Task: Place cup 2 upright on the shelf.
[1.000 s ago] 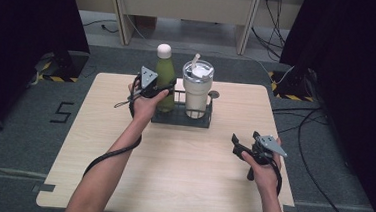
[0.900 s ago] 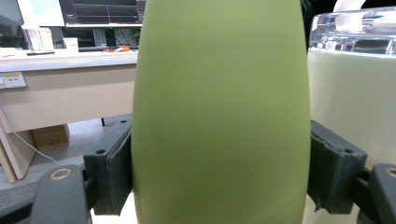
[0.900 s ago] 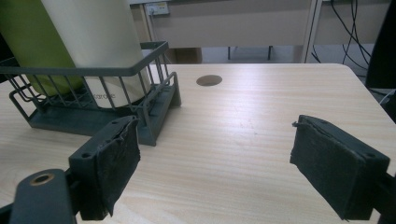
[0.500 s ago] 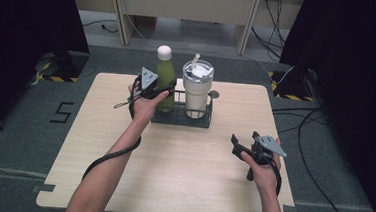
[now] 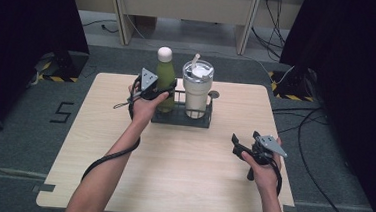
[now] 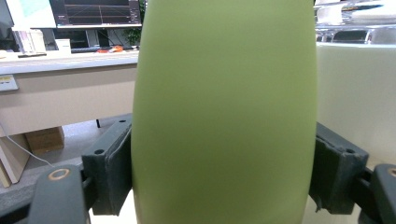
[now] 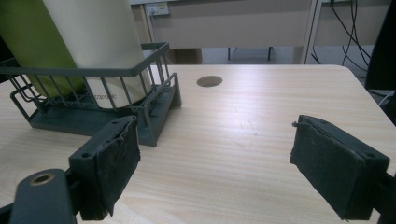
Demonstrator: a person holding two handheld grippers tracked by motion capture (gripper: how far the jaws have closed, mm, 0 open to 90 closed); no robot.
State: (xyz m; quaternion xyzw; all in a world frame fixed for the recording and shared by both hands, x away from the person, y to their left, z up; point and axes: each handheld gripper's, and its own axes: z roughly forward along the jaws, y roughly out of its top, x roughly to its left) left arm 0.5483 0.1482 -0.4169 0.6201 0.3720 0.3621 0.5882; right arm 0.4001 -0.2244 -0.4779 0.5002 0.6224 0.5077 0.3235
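Nearest to us, at 4 o'clock on the counter, our right claw hangs with its jaws wide apart and nothing in them. Farther off, at 12 o'clock, our left claw is clamped on the green bottle, which stands in the dark wire rack beside a white cup with a straw

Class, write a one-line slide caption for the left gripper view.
Left claw clamps the green bottle between its two black pads, with the cream tumbler standing close beside it.
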